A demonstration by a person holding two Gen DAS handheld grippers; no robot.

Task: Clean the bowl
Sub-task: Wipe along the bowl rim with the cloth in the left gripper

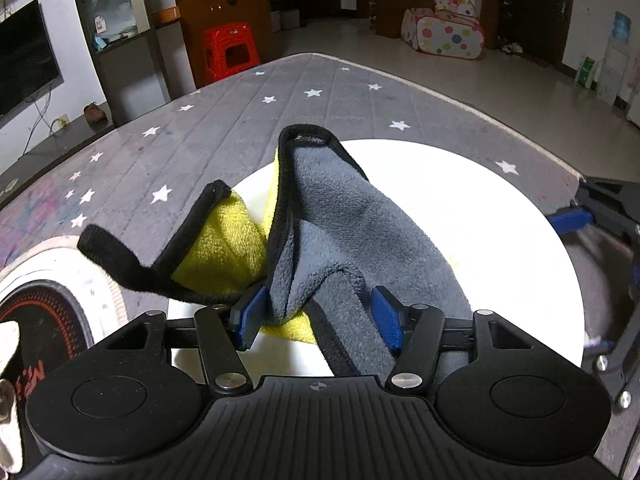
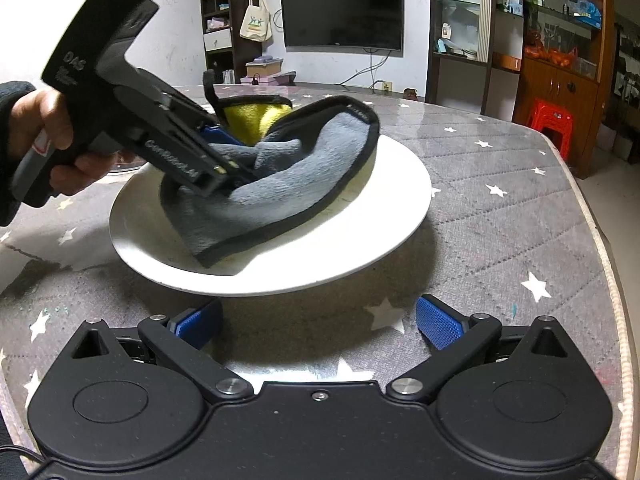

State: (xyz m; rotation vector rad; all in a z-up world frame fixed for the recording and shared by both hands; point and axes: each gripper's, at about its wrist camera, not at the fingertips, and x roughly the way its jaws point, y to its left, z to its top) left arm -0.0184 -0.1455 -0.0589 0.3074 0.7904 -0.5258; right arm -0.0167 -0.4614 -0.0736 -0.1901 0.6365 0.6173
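Bowl lies directly under your left gripper, clamped on the cloth inside it; your right gripper, jaws apart and empty, sits just outside the near rim.

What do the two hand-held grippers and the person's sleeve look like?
Each black plastic hand-held gripper, left and right, has blue ribbed finger pads, round silver pivots and ribbed housing. The left body carries white lettering. The hand wears a dark sleeve.
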